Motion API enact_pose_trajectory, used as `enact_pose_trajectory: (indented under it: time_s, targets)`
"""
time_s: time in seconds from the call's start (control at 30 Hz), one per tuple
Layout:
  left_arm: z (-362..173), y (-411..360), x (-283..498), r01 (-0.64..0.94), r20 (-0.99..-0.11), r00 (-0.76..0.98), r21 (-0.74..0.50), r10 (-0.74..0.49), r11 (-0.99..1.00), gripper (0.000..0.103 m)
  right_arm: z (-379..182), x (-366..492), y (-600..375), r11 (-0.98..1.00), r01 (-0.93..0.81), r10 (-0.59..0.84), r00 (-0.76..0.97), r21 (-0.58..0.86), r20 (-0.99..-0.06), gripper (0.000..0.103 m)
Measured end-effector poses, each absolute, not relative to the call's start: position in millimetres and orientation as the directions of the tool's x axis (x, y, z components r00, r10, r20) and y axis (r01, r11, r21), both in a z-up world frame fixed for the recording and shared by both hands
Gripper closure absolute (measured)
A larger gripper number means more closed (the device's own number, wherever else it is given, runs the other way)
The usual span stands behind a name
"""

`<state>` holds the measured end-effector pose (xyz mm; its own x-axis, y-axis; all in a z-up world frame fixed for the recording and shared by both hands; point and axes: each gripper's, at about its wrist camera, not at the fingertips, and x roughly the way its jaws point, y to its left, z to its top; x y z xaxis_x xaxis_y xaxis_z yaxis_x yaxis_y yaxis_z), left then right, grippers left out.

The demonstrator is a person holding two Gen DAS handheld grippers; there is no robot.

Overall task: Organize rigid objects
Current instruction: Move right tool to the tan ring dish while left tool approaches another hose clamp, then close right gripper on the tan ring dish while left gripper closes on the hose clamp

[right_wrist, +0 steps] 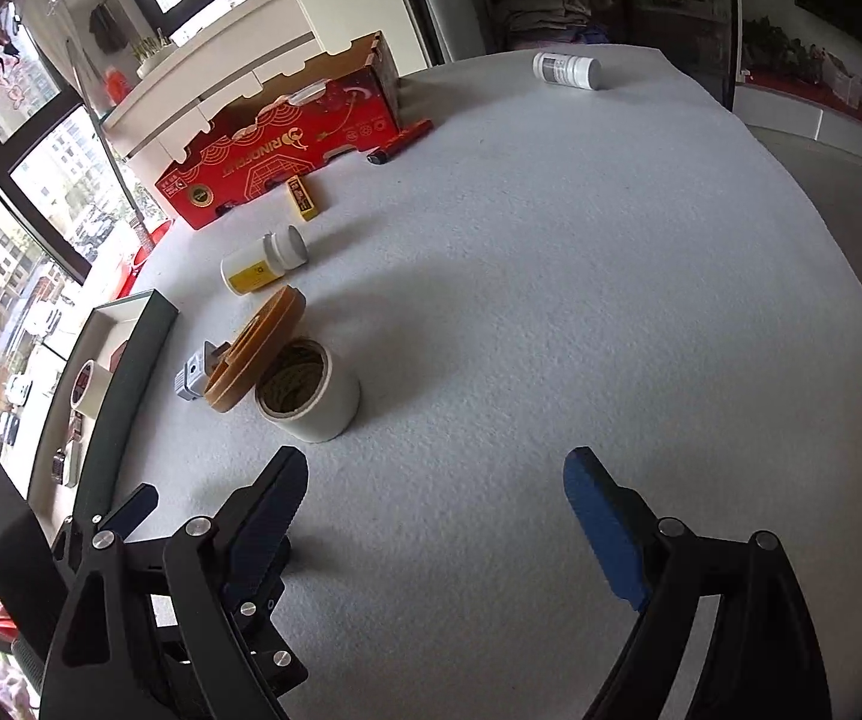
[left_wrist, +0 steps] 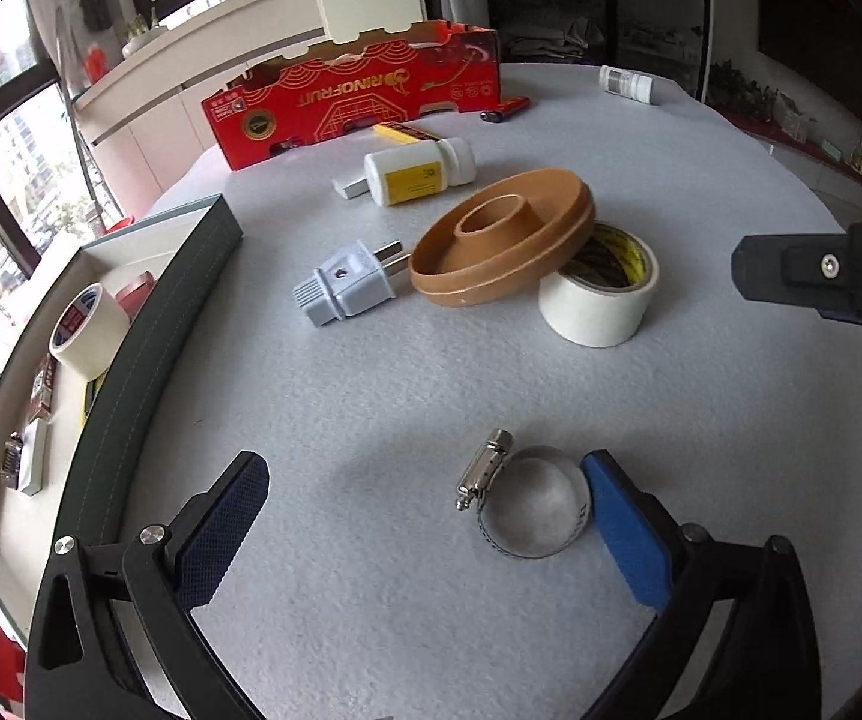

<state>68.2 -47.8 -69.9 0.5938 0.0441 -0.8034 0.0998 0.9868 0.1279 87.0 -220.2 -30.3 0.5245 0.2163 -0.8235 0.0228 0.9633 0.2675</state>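
Note:
A steel hose clamp (left_wrist: 521,498) lies flat on the grey felt table (left_wrist: 371,390), between the fingers of my left gripper (left_wrist: 425,468), which is open. The clamp's band sits right against the blue right pad (left_wrist: 623,528); the left pad is well clear of it. My right gripper (right_wrist: 434,462) hangs open over bare felt with nothing between its fingers. Just ahead of it to the left stands a white tape roll (right_wrist: 311,396) with a brown spool (right_wrist: 257,348) leaning on it. A grey plug (left_wrist: 347,282) lies beside the spool.
A dark green box (left_wrist: 149,348) at the left holds a tape roll (left_wrist: 86,324) and small items. Farther back are a yellow-labelled white bottle (left_wrist: 419,171), a small grey block (left_wrist: 350,186), a red cardboard box (left_wrist: 359,102), a lighter (left_wrist: 506,110) and another bottle (left_wrist: 626,83).

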Motion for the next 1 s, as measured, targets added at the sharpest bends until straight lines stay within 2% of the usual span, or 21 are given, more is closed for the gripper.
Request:
enact_pose_trajectory:
  time_s: [0.13,0.23,0.37,0.53,0.7,0.97,1.0]
  targets:
    - [-72.7,-28.9,77.0,0.061,-0.827,0.562,0.058,0.014,0.996,0.0,-24.2,116.0,-190.8,0.971,-0.052,0.225,0.521,0.233,-0.823,0.015]
    - [-73.4,-29.2,74.0,0.052,-0.821,0.571,0.058,0.018,0.997,0.0,-22.6,138.0,-161.8,0.966,-0.151,0.256,0.484,0.208,-0.836,0.015]
    - [-74.8,-27.2,71.7,0.045,-0.817,0.577,0.045,0.01,0.998,0.0,-22.6,154.9,-127.9,0.965,-0.25,0.195,0.495,0.076,-0.847,0.015]
    - [-75.5,-24.4,73.7,0.038,-0.826,0.563,0.012,-0.011,0.999,0.0,-34.9,179.5,-132.8,0.956,-0.22,0.272,0.409,0.195,-0.871,0.015]
    - [-75.6,-28.0,75.5,0.03,-0.826,0.564,0.013,-0.006,0.999,0.0,-43.6,183.8,-115.4,0.944,-0.295,0.256,0.372,0.148,-0.892,0.015]
    - [-76.8,-29.7,73.1,0.025,-0.819,0.574,0.012,-0.005,1.0,0.0,-52.2,186.0,-104.8,0.916,-0.368,0.282,0.305,0.161,-0.91,0.015]
    - [-77.0,-29.6,72.9,0.025,-0.818,0.575,0.01,-0.006,1.0,0.0,-53.8,187.1,-105.4,0.917,-0.364,0.283,0.298,0.165,-0.912,0.022]
